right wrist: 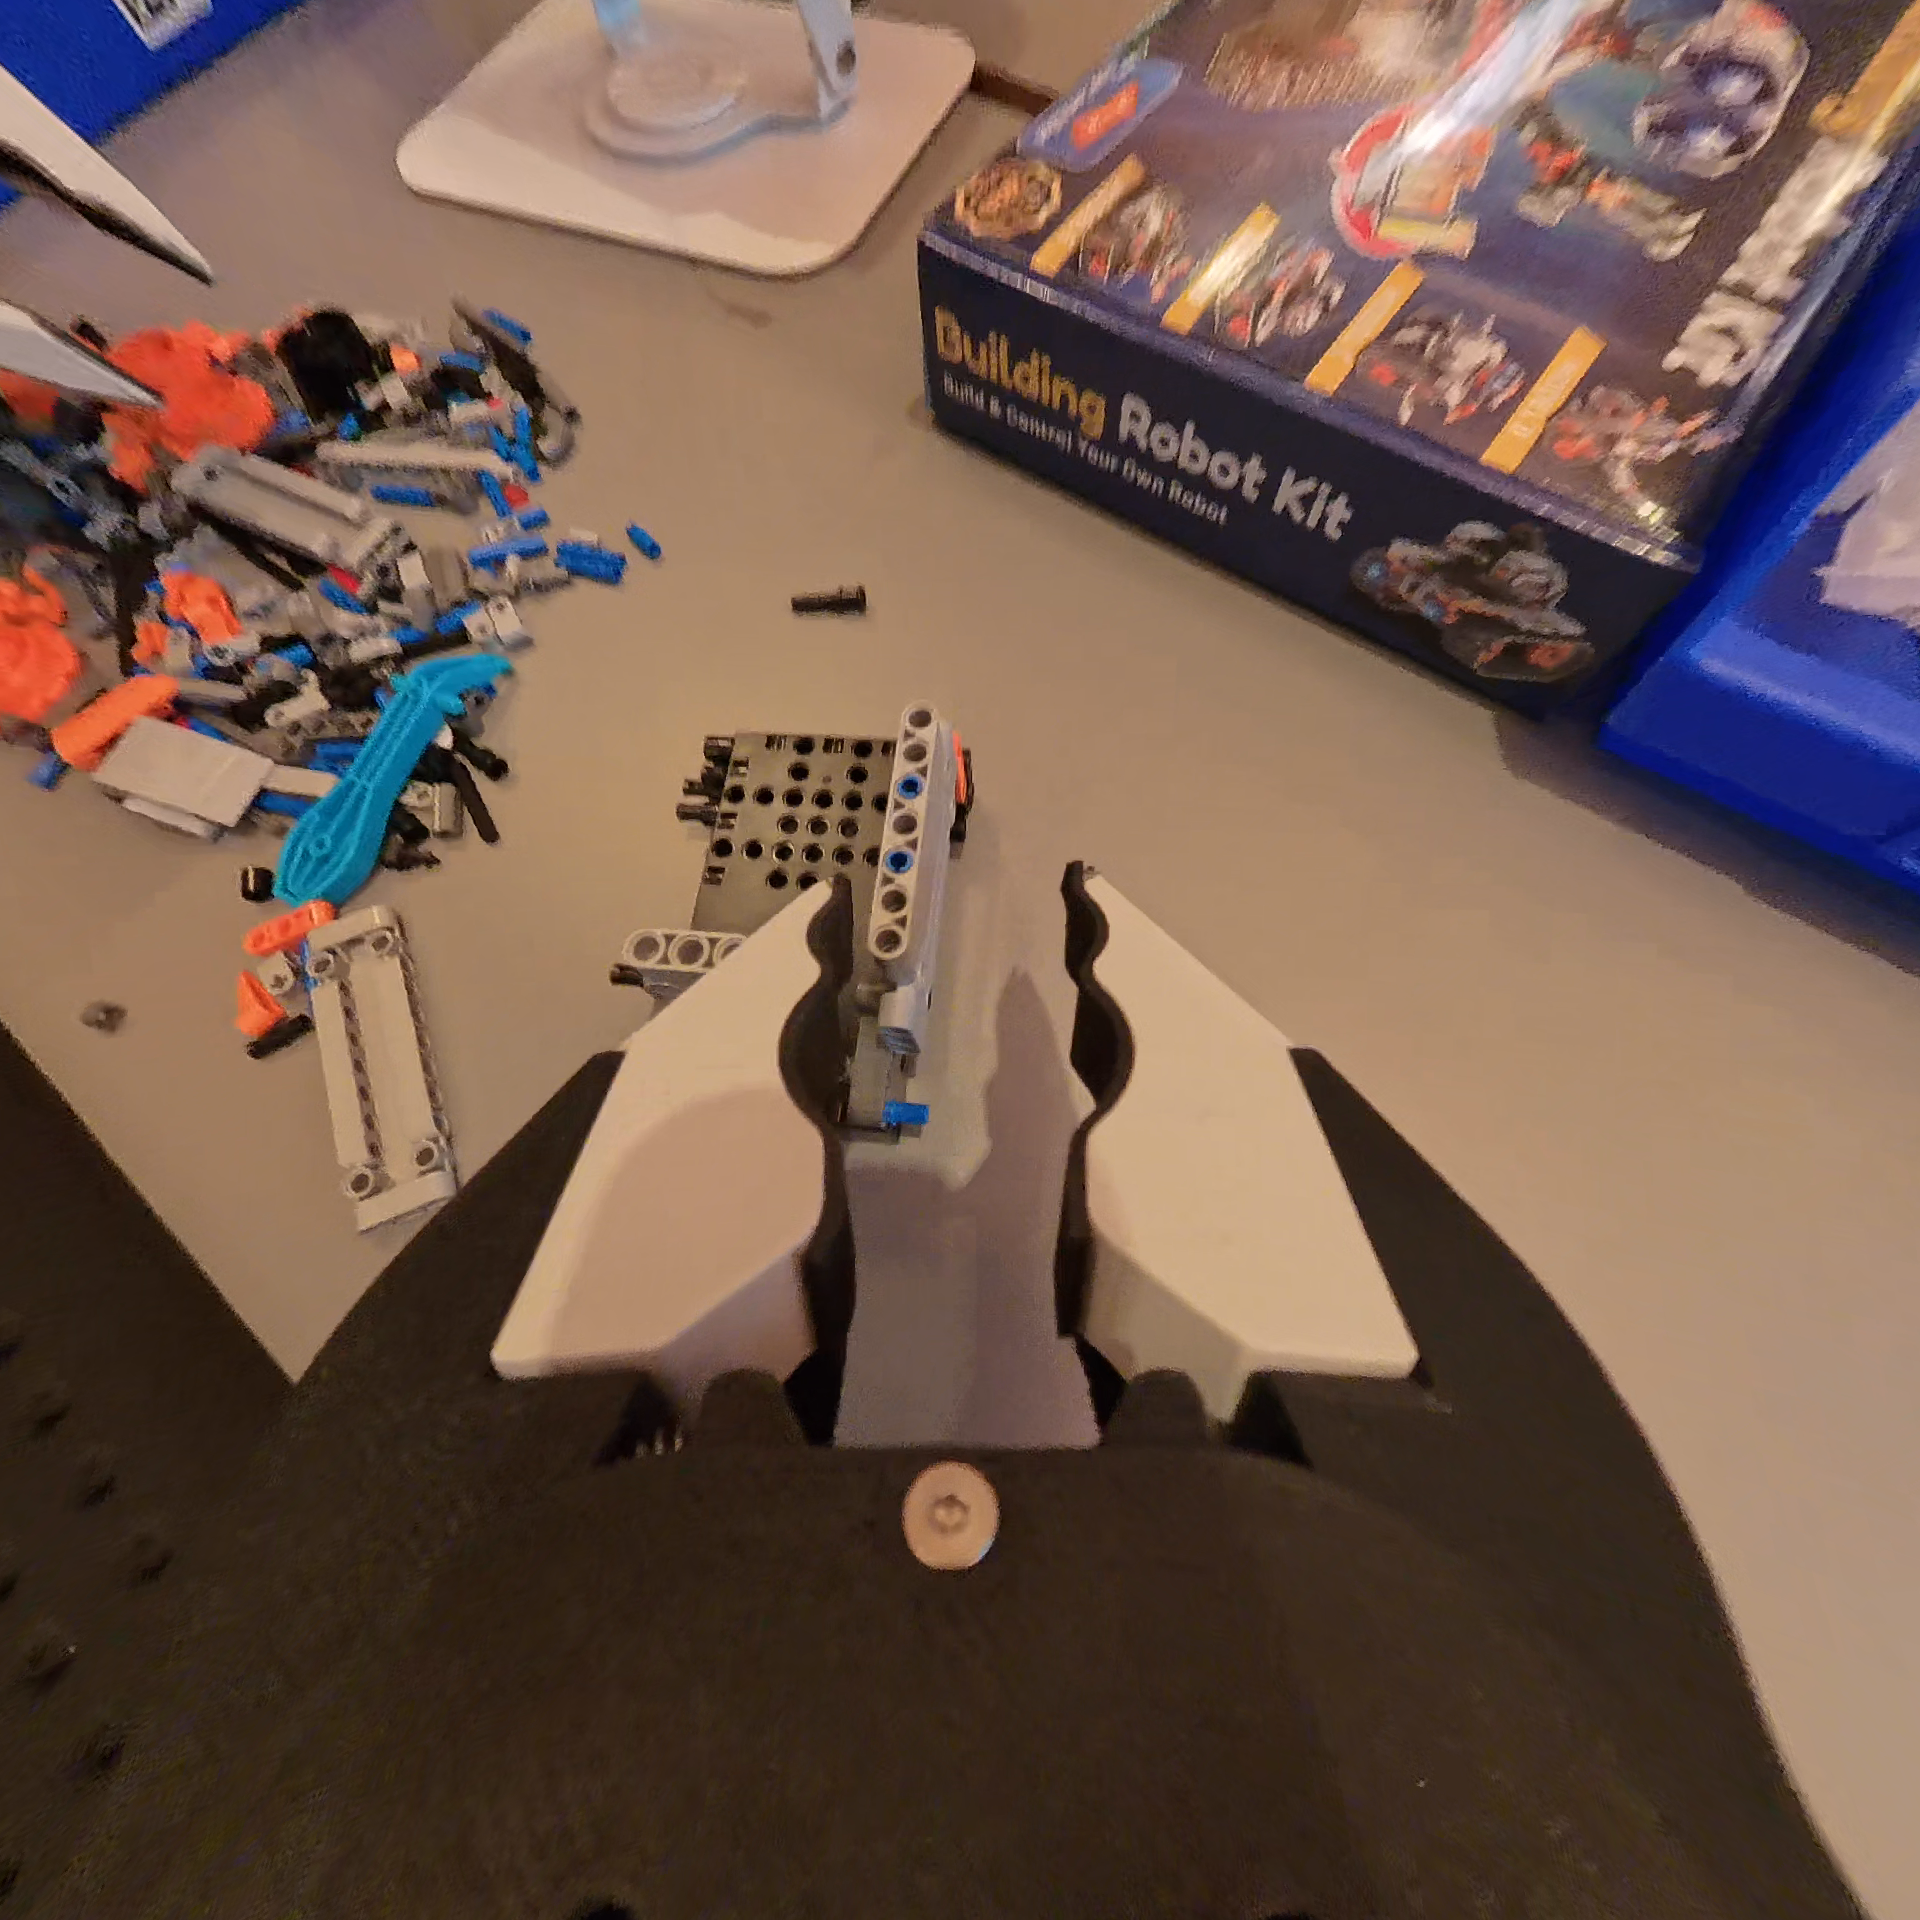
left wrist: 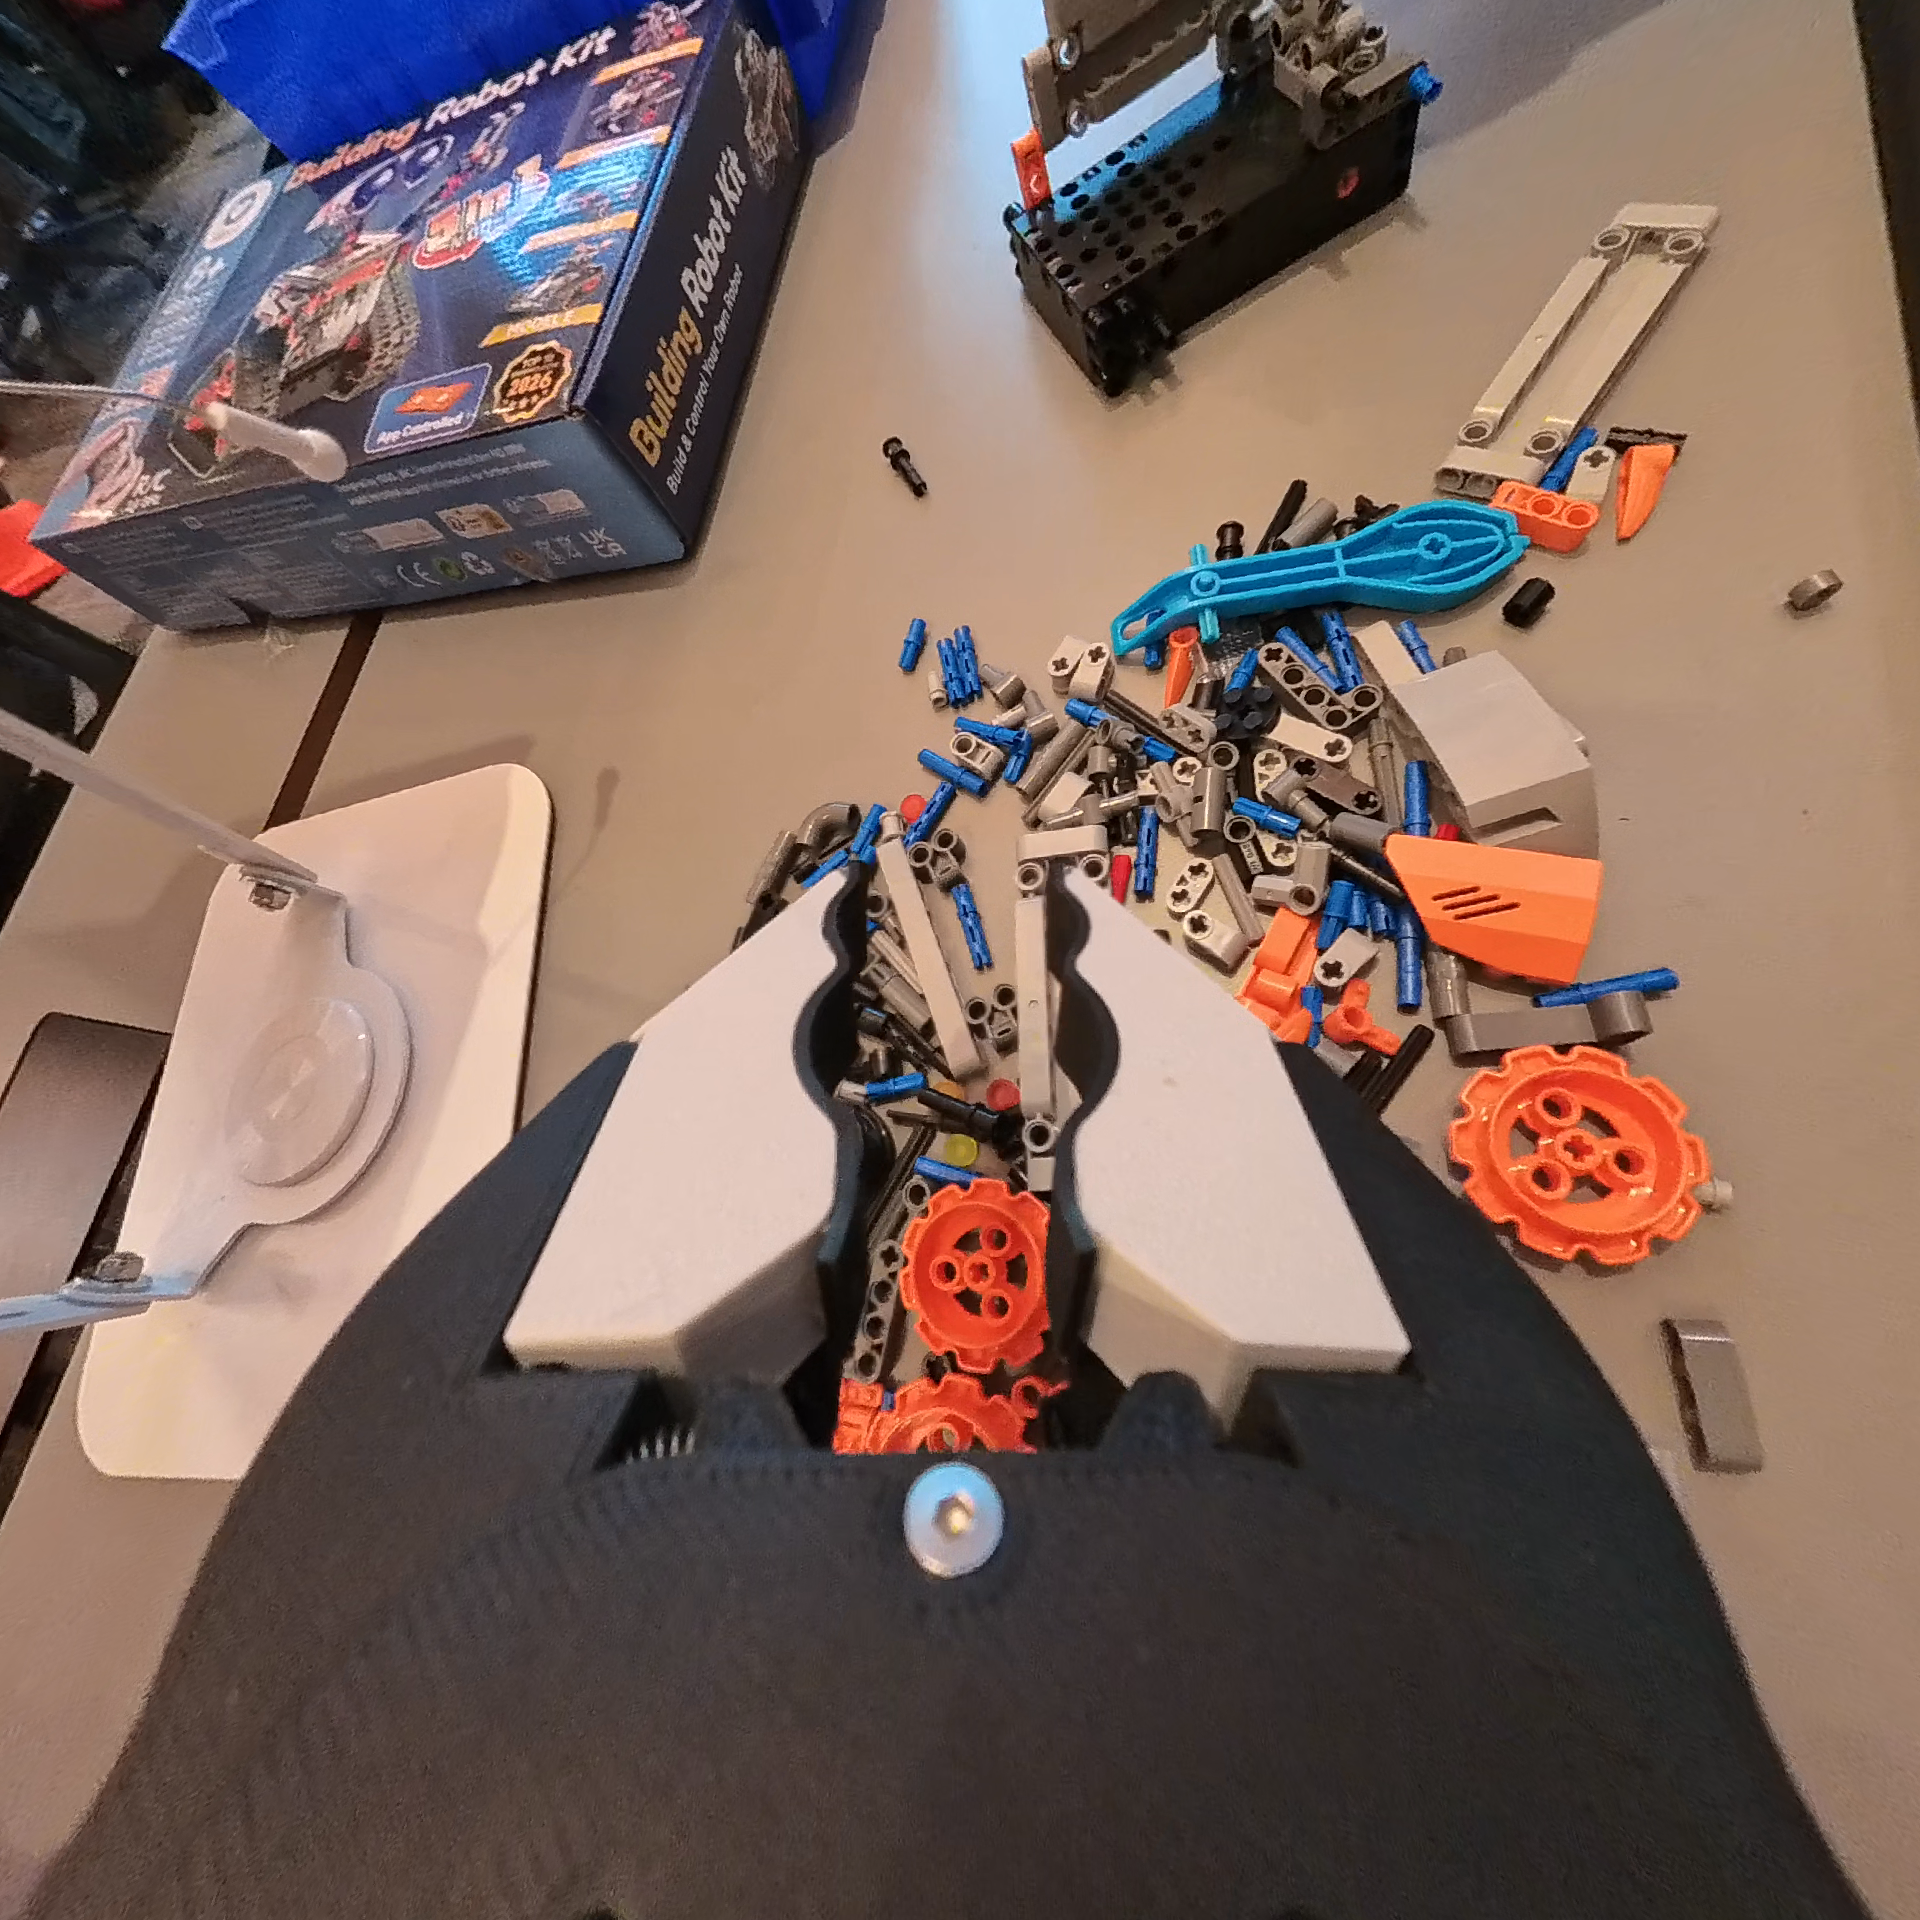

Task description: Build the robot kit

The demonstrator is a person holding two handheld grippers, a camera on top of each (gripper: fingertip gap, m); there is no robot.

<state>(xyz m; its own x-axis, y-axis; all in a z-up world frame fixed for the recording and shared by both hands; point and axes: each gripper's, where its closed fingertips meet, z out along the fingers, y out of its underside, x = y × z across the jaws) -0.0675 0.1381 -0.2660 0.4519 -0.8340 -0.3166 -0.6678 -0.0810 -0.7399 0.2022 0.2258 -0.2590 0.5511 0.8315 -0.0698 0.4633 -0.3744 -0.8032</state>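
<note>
The heap of building-kit parts (left wrist: 1226,831) lies spread over the grey table (left wrist: 727,675), and in the left wrist view the left gripper (left wrist: 956,894) hangs right over its near edge, jaws parted with nothing gripped, small grey beams and blue pins showing in the gap between them. An orange gear (left wrist: 977,1273) sits under the gripper between the fingers, and a second orange gear (left wrist: 1579,1153) lies off to the right of the heap. A turquoise lever tool (left wrist: 1340,566) rests on the far side of the heap, and beyond it stands the half-built black block (left wrist: 1216,229) with grey beams on top. The kit box (left wrist: 416,322) sits at the far left, with a white stand plate (left wrist: 468,852) nearer on the left. A lone black pin (left wrist: 904,464) lies between box and heap. The right wrist view comes from the other side: the right gripper (right wrist: 956,883) is spread open and empty, directly above the half-built black block (right wrist: 800,821), whose grey holed beam (right wrist: 909,831) reaches up between the fingers, nearer the left one. Here the heap (right wrist: 291,540) is blurred at the left, and only this view shows a blue bin (right wrist: 1766,727) beside the box (right wrist: 1403,343).
</note>
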